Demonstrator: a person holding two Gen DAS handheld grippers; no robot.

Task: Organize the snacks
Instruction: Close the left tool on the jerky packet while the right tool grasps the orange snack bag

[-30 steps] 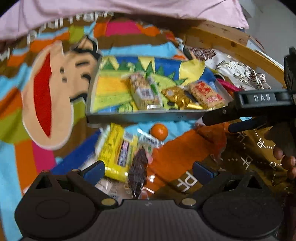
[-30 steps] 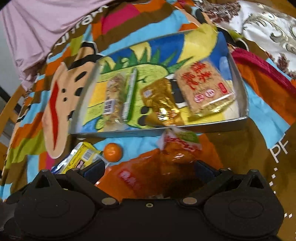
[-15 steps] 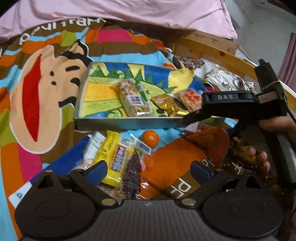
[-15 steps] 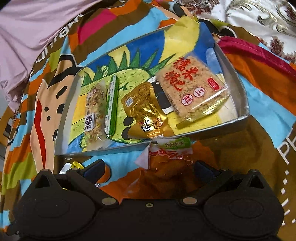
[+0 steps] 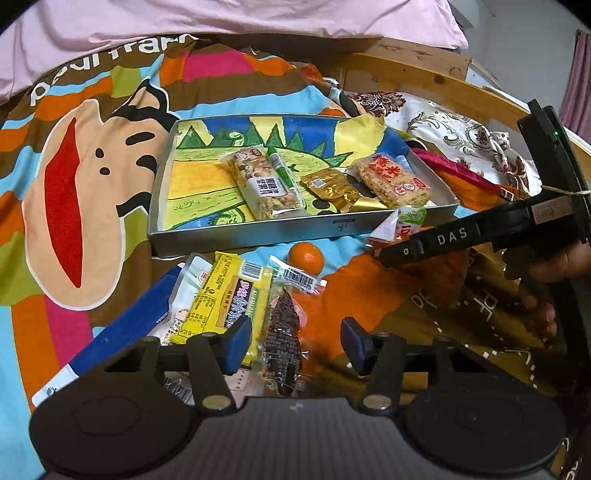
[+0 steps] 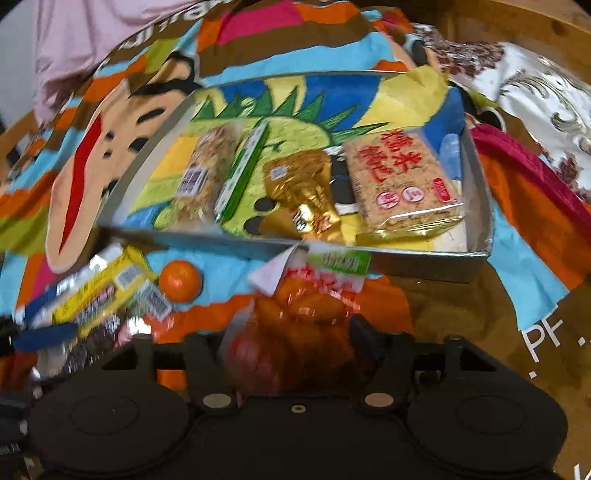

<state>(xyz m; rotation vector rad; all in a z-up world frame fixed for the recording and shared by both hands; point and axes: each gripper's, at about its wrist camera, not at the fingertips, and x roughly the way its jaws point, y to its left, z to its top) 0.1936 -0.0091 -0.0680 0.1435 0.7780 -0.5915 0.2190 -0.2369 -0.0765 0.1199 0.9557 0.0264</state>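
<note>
Left wrist view: the left gripper (image 5: 295,341), jaws just narrowed, brackets a dark jerky packet (image 5: 282,341) without clearly pressing it. The right gripper (image 6: 291,343), also just closing, straddles an orange snack bag (image 6: 306,306) just before the shallow metal tray (image 6: 424,264); grip unclear.

We read "DAS" in pale letters on the black right gripper (image 5: 380,254). White lettering near the far edge of the colourful blanket (image 5: 92,110) read "paul fran", cut off by a pink cloth (image 5: 221,18). Near its right edge stood "PF". Packet labels were too small to read.
</note>
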